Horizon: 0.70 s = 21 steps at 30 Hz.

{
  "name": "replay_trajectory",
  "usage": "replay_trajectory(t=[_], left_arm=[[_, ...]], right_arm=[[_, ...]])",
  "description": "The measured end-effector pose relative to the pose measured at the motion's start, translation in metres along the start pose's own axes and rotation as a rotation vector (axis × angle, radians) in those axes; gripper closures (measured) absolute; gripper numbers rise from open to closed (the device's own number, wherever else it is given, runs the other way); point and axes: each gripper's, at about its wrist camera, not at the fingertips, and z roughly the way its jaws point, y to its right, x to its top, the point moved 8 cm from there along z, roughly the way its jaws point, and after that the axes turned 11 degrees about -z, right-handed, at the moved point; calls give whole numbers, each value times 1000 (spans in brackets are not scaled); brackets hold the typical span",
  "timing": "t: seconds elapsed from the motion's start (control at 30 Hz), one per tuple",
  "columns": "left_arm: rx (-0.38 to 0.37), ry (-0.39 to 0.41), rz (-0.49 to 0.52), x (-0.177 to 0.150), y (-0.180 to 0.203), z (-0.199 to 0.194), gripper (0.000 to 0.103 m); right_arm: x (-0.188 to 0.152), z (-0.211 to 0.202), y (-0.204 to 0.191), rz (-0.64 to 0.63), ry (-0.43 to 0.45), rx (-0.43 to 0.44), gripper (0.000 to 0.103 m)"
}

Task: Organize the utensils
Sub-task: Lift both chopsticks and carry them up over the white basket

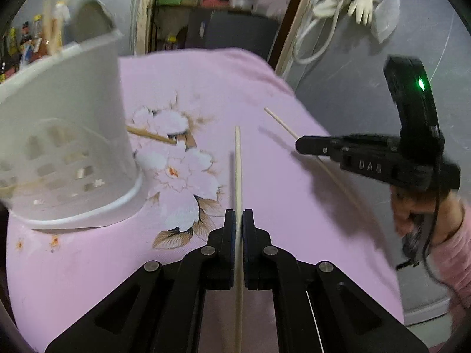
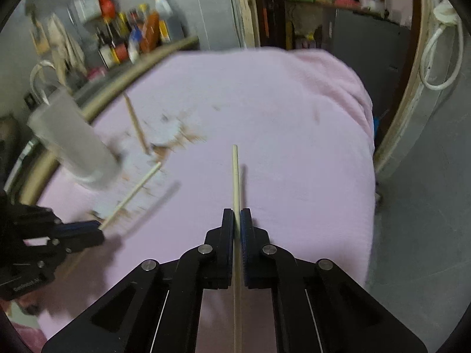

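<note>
Between the pads of the left gripper (image 1: 238, 220), pinched tight, one pale chopstick (image 1: 238, 164), tip toward twelve o'clock over the pink cloth (image 1: 88, 264). Same for the right gripper (image 2: 237, 220): shut on a second chopstick (image 2: 235, 173). At ten o'clock, the white holder (image 1: 67, 135); could tip if bumped, or a thin stick might slip or miss.

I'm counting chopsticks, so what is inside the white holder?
Through the holes in the white holder, only blurred tan bits show near its base, perhaps a chopstick. Its solid upper wall hides the rest, so no count is possible.
</note>
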Motion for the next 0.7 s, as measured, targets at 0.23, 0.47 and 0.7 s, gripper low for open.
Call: replay_trajectory(t=[0.23,0.47,0.7], left_arm=[[-61,324,-24,32,-3,-76,101],[-26,667,39,77,-12,-154,101],[-84,896,-52,125,-69,-208,101]], right_arm=[[33,-73,-44,-2,459,4,100],[89,-126,-101,-60,860,11,100],[144,-147,-153,-51,1123,97,100]])
